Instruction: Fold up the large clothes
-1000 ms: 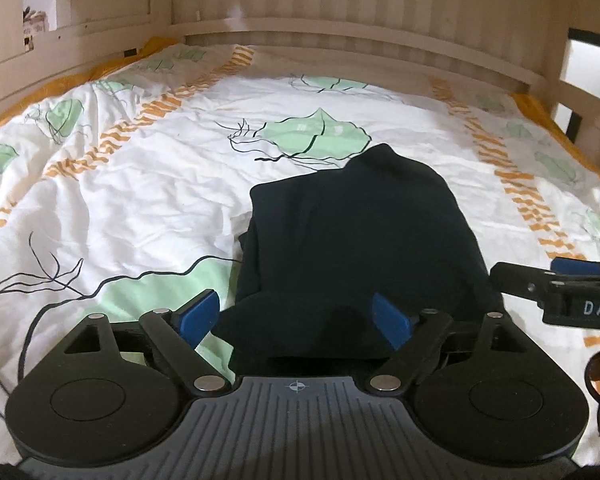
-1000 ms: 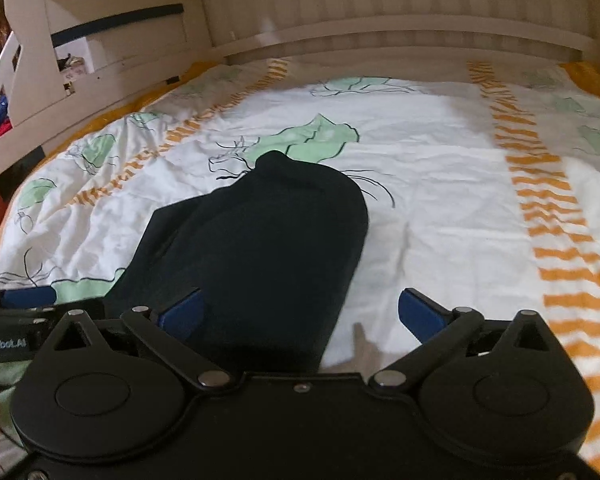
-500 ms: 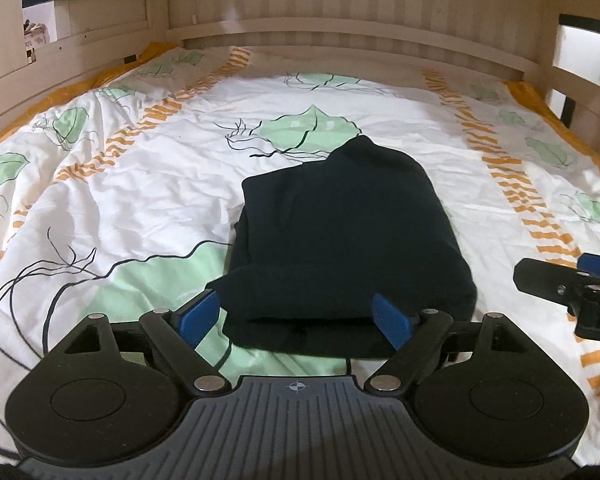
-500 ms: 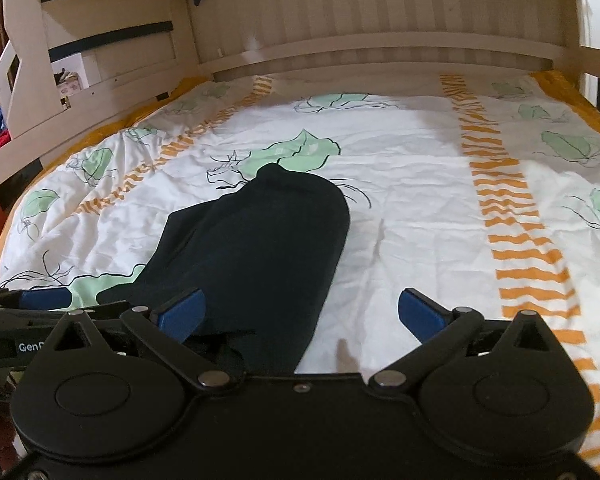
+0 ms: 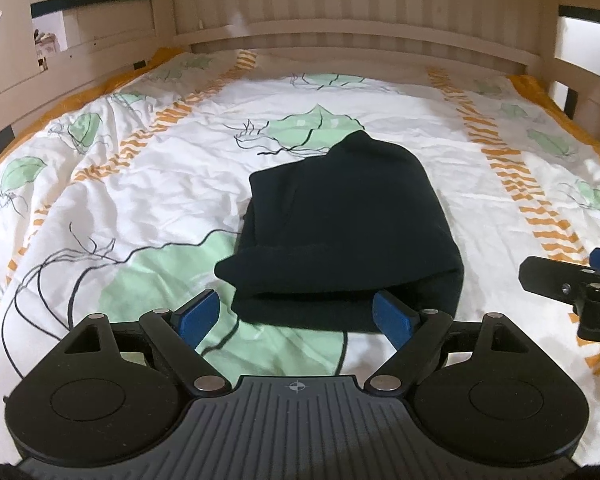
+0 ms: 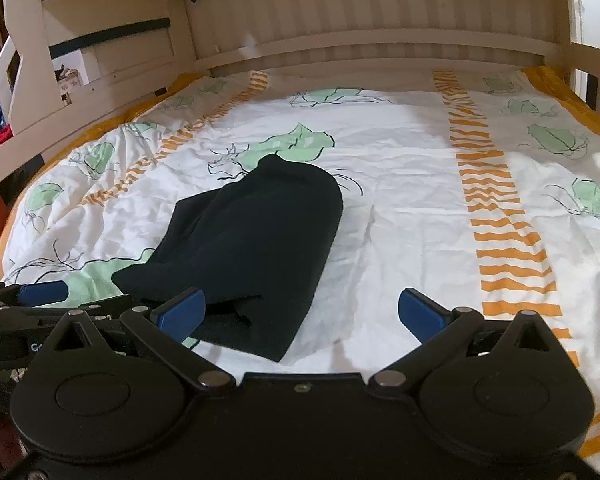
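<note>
A dark folded garment (image 5: 344, 224) lies flat on the bed's patterned duvet (image 5: 148, 184). My left gripper (image 5: 296, 316) hovers open just short of its near edge, blue pads spread wide with nothing between them. In the right wrist view the same garment (image 6: 256, 240) sits left of centre, and my right gripper (image 6: 302, 312) stands open over its near right corner and bare duvet (image 6: 400, 208). The right gripper's tip (image 5: 560, 280) shows at the left view's right edge; the left gripper's tip (image 6: 40, 294) shows at the right view's left edge.
A cream slatted headboard (image 5: 340, 12) closes the far end of the bed. Wooden side rails (image 6: 80, 80) run along the left, with another rail (image 5: 580, 68) on the right. White duvet lies open to the right of the garment.
Both grippers have drawn back from the garment and risen a little, so it looks smaller and farther away. Both stay open; the garment has not moved.
</note>
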`<action>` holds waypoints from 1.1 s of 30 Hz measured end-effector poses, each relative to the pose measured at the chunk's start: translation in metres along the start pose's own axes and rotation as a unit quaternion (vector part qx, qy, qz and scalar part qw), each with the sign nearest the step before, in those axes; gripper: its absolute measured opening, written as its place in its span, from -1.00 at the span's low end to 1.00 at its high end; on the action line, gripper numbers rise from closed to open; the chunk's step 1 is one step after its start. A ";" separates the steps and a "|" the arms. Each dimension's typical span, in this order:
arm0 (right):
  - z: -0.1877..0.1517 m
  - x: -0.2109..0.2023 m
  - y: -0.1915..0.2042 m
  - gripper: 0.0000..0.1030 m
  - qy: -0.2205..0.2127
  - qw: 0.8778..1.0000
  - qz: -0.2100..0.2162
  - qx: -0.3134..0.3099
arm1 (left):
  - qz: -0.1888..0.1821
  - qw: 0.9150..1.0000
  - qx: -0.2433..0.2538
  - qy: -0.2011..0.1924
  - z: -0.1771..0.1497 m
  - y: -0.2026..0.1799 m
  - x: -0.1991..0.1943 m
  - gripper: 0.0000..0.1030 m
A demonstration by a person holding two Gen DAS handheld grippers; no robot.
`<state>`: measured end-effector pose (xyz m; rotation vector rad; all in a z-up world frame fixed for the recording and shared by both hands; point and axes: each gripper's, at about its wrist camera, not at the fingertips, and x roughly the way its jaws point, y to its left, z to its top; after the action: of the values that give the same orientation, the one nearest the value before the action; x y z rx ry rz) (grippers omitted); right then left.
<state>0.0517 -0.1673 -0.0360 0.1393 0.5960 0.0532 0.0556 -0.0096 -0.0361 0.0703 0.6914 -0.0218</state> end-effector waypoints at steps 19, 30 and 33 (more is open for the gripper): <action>-0.006 -0.010 0.002 0.99 0.015 1.000 -0.012 0.020 | -0.006 1.000 -0.018 0.012 -0.003 0.004 -0.012 0.62; -0.010 -0.007 0.007 0.99 0.039 0.999 0.000 0.016 | -0.006 0.999 -0.024 0.030 -0.006 0.005 -0.009 0.62; -0.011 -0.006 0.008 0.99 0.042 0.999 -0.001 0.016 | -0.006 0.999 -0.024 0.033 -0.007 0.005 -0.009 0.62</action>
<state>0.0405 -0.1587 -0.0402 0.1675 0.6811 0.0486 0.0448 -0.0039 -0.0355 0.0211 0.7578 -0.0142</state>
